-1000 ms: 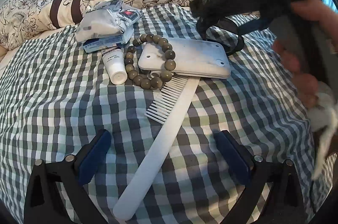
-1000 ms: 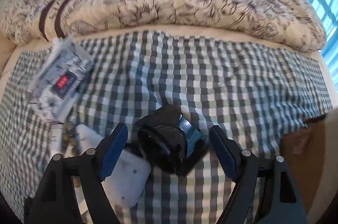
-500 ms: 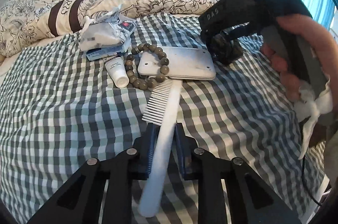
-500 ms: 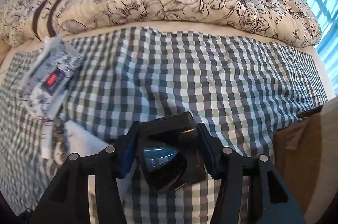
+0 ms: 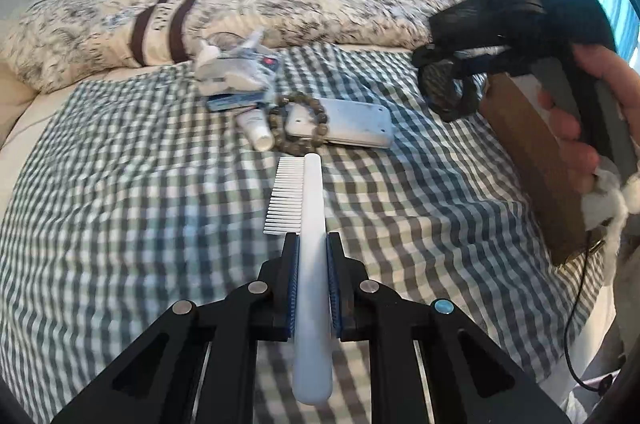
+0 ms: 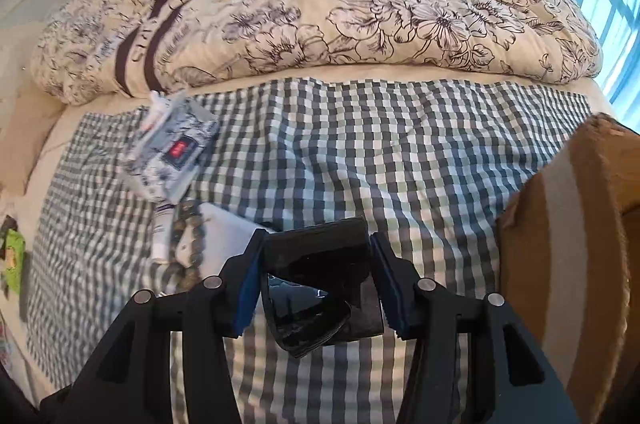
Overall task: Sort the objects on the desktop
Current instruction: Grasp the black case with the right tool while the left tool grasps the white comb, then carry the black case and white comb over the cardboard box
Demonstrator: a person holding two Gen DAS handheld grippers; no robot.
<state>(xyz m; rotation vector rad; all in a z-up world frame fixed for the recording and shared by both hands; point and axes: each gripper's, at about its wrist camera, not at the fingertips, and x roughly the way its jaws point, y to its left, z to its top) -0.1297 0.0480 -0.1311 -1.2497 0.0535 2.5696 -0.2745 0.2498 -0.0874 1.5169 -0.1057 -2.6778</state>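
My left gripper [image 5: 312, 244] is shut on a white comb [image 5: 310, 224] and holds it above the checked cloth, teeth to the left. My right gripper [image 6: 316, 252] is shut on a black pair of sunglasses [image 6: 316, 284], lifted off the cloth; it also shows in the left wrist view [image 5: 452, 92] at the right. On the cloth lie a white flat case [image 5: 344, 122], a brown bead bracelet [image 5: 296, 124], a small white tube [image 5: 256, 134] and a tissue packet [image 5: 240, 72].
A brown cardboard box [image 6: 576, 264] stands at the right edge of the bed, also in the left wrist view [image 5: 532, 160]. A flowered quilt [image 6: 320, 4] lies heaped at the back. A checked cloth [image 5: 120, 204] covers the bed.
My left gripper closed on the comb and lifted it clear of the bracelet. My right gripper closed on the sunglasses and raised them toward the box.
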